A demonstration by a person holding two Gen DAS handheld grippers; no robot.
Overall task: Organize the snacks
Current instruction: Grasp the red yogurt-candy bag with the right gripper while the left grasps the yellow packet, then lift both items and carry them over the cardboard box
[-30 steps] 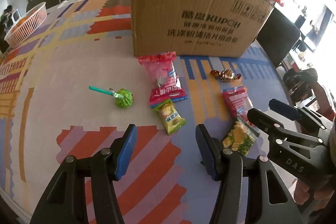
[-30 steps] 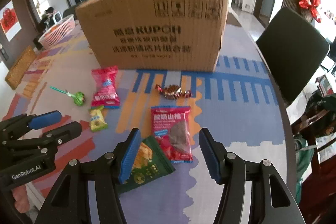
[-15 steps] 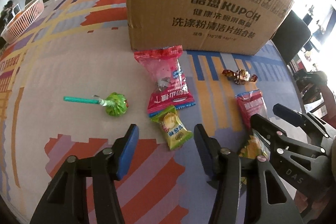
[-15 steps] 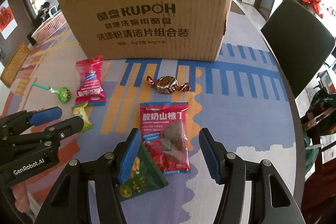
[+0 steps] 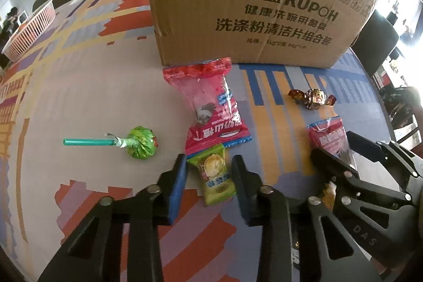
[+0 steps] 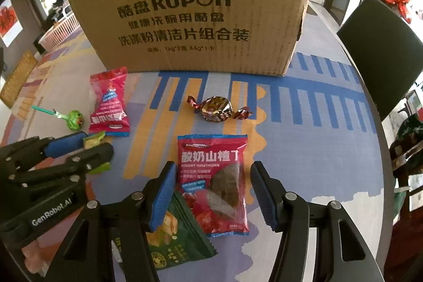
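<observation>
Nearby, crinkly green foil lollipop (image 5: pixel 140 146) beside corrugated cardboard box (image 5: pixel 238 4)

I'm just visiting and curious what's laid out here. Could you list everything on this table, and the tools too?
cardboard box: one, brown, at the back of the table.
pink snack packet: one, in front of the box, left side.
yogurt hawthorn packet: one, red, between the right pads.
green snack packet: one, dark green, partly under the hawthorn packet.
wrapped candy: one, brown and gold, before the box.
lollipop: one, green wrapper, teal stick, left.
small yellow-green packet: one, between the left pads.
basket: one, pink, far left.
chair: one, dark, right.
left hand-held gripper: closing around the small packet.
right hand-held gripper: open.
</observation>
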